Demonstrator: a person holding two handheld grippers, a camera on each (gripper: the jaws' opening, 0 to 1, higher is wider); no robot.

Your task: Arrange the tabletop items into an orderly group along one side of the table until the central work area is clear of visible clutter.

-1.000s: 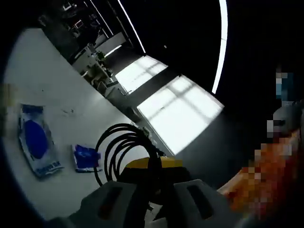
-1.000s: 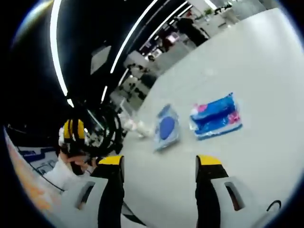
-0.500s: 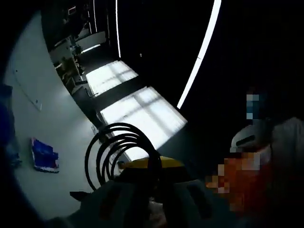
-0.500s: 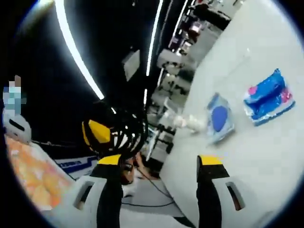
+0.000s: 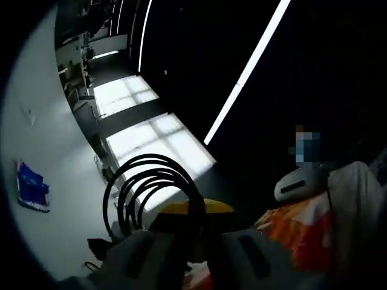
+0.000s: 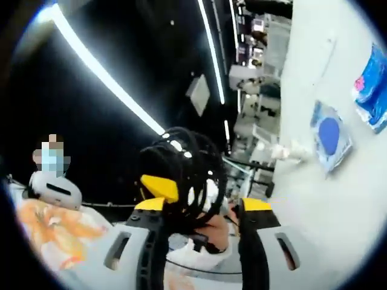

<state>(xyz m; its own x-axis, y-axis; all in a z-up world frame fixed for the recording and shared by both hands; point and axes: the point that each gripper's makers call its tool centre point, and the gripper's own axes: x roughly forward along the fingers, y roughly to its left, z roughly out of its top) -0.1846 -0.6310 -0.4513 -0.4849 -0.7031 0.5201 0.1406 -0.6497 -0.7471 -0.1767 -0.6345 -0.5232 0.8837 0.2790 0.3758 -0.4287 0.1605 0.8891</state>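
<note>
Left gripper view, bottom centre: the left gripper has its yellow-tipped jaws drawn together on a coil of black cable, whose loops stand up above the jaws toward the middle of the frame. At the left edge a blue packet lies on the white table, well apart from the coil. A person in an orange-patterned top sits at the lower right. In the right gripper view the right gripper rises from the bottom with its jaws set wide apart and holding nothing; the same black coil hangs between and above them in the middle of the frame, clamped by the other gripper's yellow tip. At the right edge of that frame, a flat pouch with a blue oval and a blue pack rest on the table.
</note>
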